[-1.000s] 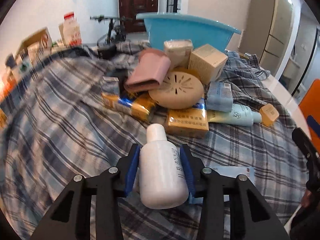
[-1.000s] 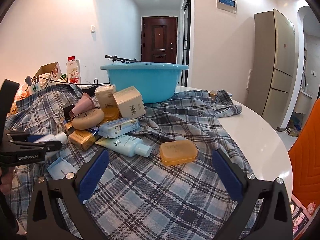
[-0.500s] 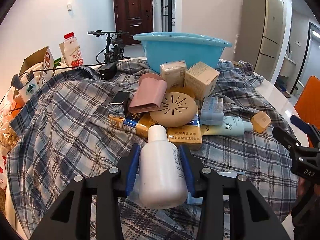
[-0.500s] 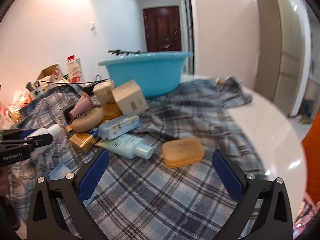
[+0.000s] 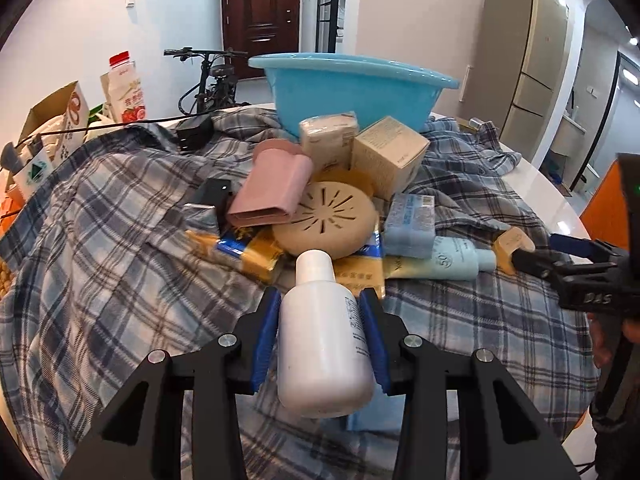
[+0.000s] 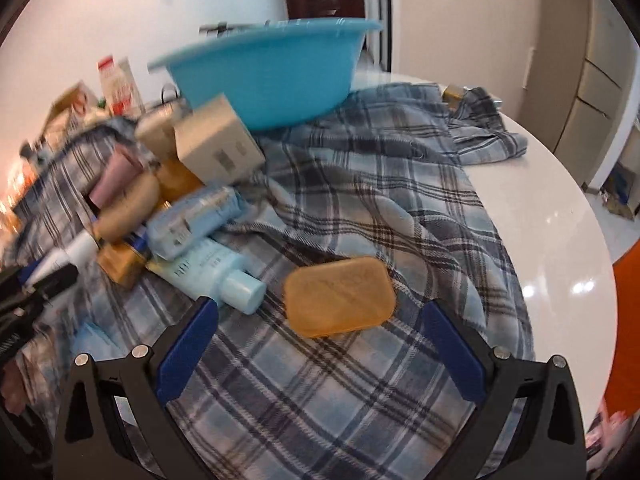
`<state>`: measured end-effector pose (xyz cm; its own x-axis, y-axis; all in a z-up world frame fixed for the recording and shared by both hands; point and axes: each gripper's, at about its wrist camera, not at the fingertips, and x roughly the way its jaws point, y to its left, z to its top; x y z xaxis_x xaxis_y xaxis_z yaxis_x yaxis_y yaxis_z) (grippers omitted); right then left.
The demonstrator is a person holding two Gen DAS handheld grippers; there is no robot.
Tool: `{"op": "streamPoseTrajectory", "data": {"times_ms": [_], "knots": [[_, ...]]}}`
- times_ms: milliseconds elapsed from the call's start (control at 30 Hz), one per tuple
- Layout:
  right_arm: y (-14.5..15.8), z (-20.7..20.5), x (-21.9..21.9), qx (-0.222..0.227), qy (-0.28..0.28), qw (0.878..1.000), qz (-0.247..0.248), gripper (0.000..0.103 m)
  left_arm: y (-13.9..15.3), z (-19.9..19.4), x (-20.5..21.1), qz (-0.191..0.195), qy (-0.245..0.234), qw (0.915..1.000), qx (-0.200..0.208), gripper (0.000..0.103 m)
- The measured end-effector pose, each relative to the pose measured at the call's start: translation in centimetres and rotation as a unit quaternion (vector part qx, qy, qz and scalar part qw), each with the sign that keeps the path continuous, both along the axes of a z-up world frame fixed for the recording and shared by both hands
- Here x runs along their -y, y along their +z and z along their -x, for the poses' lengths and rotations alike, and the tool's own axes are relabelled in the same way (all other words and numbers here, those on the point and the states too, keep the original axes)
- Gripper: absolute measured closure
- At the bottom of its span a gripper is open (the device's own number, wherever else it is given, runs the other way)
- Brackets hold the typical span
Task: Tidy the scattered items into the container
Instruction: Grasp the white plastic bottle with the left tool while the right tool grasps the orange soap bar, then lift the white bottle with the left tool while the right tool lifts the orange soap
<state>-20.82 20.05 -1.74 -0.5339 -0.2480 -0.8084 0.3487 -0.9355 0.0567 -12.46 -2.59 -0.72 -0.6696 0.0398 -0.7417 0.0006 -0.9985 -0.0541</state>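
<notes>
Left gripper (image 5: 320,344) clamps a white bottle (image 5: 322,344), lifted clear of the plaid cloth (image 5: 100,280). Right gripper (image 6: 320,344) spread wide, empty, hovering near the orange soap case (image 6: 339,295) on the cloth. Beyond: pale blue sunscreen tube (image 6: 208,274), blue pack (image 5: 410,220), round beige vented disc (image 5: 326,220), pink pouch (image 5: 272,192), gold packets (image 5: 248,250), cardboard box (image 5: 390,156), all heaped on the desk (image 6: 560,216). Farthest: blue basin (image 5: 352,88), interior not visible. Judgement: early stage; nearly everything awaits moving.
</notes>
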Motion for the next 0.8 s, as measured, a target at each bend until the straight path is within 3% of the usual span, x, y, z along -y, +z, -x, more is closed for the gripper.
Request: {"op": "streamPoseTrajectory", "data": {"times_ms": [333, 400, 567, 800], "knots": [[-0.7, 1.6, 1.6, -0.008, 0.054, 0.994, -0.099, 0.001, 0.0, 0.3, -0.3, -0.005, -0.006, 1.0, 0.0, 0.06], [-0.8, 2.0, 1.4, -0.003, 0.056, 0.993, -0.102, 0.001, -0.2, 0.2, -0.2, -0.008, -0.005, 0.9999, 0.003, 0.06], [-1.7, 2.8, 0.7, 0.027, 0.057, 0.993, -0.103, 0.018, -0.5, 0.2, 0.0, -0.012, -0.004, 0.9999, 0.01, 0.06], [-1.8, 2.7, 1.0, 0.023, 0.059, 0.993, -0.099, 0.024, -0.5, 0.4, -0.5, -0.01, -0.011, 0.9998, 0.012, 0.06]]}}
